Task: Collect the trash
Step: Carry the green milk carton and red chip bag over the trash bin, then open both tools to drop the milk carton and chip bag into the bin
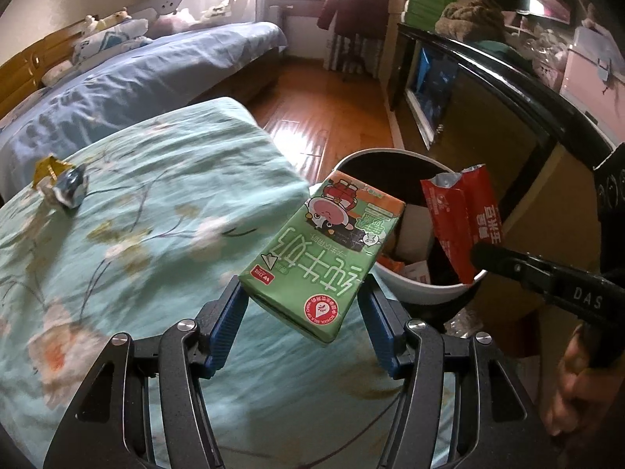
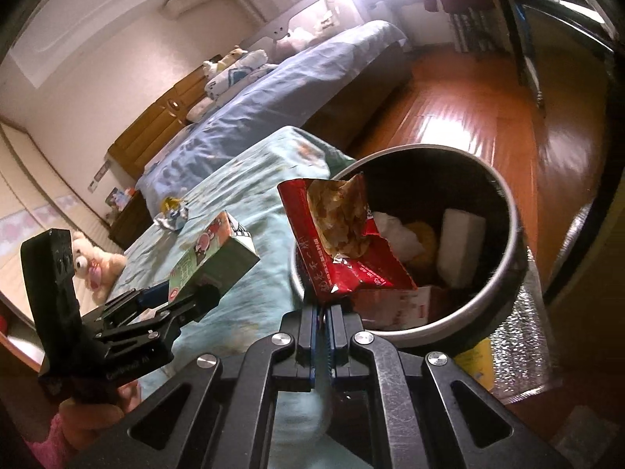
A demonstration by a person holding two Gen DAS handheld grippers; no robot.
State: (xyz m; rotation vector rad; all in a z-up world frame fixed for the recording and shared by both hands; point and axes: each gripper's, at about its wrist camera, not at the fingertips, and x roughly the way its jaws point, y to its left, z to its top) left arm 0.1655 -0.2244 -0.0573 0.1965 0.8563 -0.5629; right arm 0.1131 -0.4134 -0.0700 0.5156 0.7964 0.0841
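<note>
Nearest the left wrist camera, the left gripper [image 1: 300, 301] clamps its blue-padded jaws on the lower end of a green rectangular milk carton printed with a cartoon figure [image 1: 324, 250], which juts forward and upward with its far end over the near rim of the round white-walled, dark-lined trash bin [image 1: 425, 293]. The right gripper [image 2: 323, 306] has its jaws pinched nearly together on the bottom edge of a torn-open red foil snack wrapper [image 2: 343, 242]; the wrapper stands upright over the bin's left rim, its silvery inside facing the right wrist camera. The bin stands on the floor just beside the bed covered in a pale green floral quilt [image 1: 136, 215] and already holds white paper and other packaging. Both pieces appear to be in the carry-and-drop step, close to release. To do it well, each item should probably travel a little further so that its whole bulk sits over the dark opening before the jaws part; the carton's held end hangs over the quilt, so letting go here risks it tipping back onto the bed. The light wrapper may cling or flutter, so lowering it into the mouth first seems wise. A crumpled yellow-and-silver wrapper [image 1: 60, 185] lies on the quilt well apart from the bin, left to collect.
</note>
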